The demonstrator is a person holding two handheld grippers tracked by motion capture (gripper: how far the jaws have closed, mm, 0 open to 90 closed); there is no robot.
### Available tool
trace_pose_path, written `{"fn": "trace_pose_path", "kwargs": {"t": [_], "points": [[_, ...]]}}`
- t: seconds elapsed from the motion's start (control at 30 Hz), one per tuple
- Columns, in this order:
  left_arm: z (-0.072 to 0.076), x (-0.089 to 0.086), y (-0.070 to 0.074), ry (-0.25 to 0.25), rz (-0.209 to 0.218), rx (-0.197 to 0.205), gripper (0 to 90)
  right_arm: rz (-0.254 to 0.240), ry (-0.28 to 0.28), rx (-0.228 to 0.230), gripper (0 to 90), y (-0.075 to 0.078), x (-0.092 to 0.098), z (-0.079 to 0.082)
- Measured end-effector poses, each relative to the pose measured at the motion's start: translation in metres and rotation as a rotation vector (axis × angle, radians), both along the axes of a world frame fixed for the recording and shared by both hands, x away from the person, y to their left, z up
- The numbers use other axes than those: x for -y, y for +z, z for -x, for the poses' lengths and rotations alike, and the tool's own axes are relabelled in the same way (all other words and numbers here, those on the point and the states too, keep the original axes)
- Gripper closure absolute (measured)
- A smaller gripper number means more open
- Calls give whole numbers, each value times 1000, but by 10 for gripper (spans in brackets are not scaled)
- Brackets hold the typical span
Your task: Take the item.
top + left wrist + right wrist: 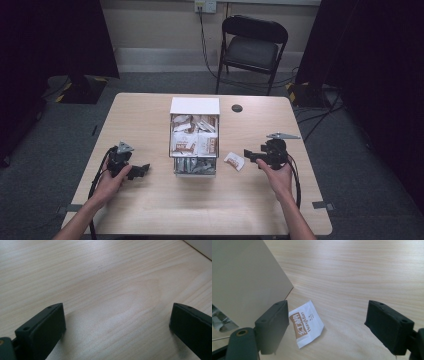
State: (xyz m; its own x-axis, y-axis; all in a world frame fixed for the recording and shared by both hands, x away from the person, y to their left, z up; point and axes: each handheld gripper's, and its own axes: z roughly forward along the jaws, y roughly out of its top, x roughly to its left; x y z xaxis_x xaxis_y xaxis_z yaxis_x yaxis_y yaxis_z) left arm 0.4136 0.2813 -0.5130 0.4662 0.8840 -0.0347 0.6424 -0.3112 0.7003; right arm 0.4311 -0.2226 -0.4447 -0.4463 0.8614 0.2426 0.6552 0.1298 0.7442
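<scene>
A small white sachet (234, 160) with brown print lies flat on the wooden tabletop (150, 210), just beside the right wall of the white box (195, 106) of packets at the table's middle. The right gripper (248, 155) sits just to the sachet's right, nearer the right edge, pointing toward the box, its jaws spread wide and empty. In the right gripper view the sachet (305, 323) lies below and ahead, close to one jaw, its long axis slanted across the gap. The left gripper (143, 170), jaws also wide and empty, rests well apart beyond the box.
</scene>
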Motion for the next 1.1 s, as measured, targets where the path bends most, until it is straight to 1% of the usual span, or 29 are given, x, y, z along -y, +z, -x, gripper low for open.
{"fn": "trace_pose_path", "kwargs": {"t": [0.03,0.17,0.3,0.37,0.4,0.47,0.5,0.6,0.67,0.77,0.87,0.97,1.03,1.1], "points": [[0,0,0,0,0,0,0,2,1,9,176,2,1,2],[0,0,0,0,0,0,0,-3,-5,19,172,8,6,10],[0,0,0,0,0,0,0,1,-21,17,168,13,13,17],[0,0,0,0,0,0,0,4,-31,23,168,14,17,21],[0,0,0,0,2,-1,0,6,-45,25,168,14,20,24],[0,0,0,0,1,0,0,21,-64,22,174,13,26,26],[0,0,0,0,0,0,0,34,-90,7,181,12,30,26],[0,0,0,0,1,-1,0,15,-127,-23,180,10,43,26],[0,0,0,0,0,0,0,17,-138,-31,177,10,50,26],[0,0,0,0,1,0,0,26,-161,-31,176,8,60,30],[0,0,0,0,0,-1,0,67,-184,-40,176,2,70,34],[0,0,0,0,1,-1,0,73,-208,-52,176,-5,79,37],[0,0,0,0,2,-1,0,85,-226,-61,177,-11,84,37],[0,0,0,-1,2,-1,0,99,-241,-82,186,-17,88,37]]}}
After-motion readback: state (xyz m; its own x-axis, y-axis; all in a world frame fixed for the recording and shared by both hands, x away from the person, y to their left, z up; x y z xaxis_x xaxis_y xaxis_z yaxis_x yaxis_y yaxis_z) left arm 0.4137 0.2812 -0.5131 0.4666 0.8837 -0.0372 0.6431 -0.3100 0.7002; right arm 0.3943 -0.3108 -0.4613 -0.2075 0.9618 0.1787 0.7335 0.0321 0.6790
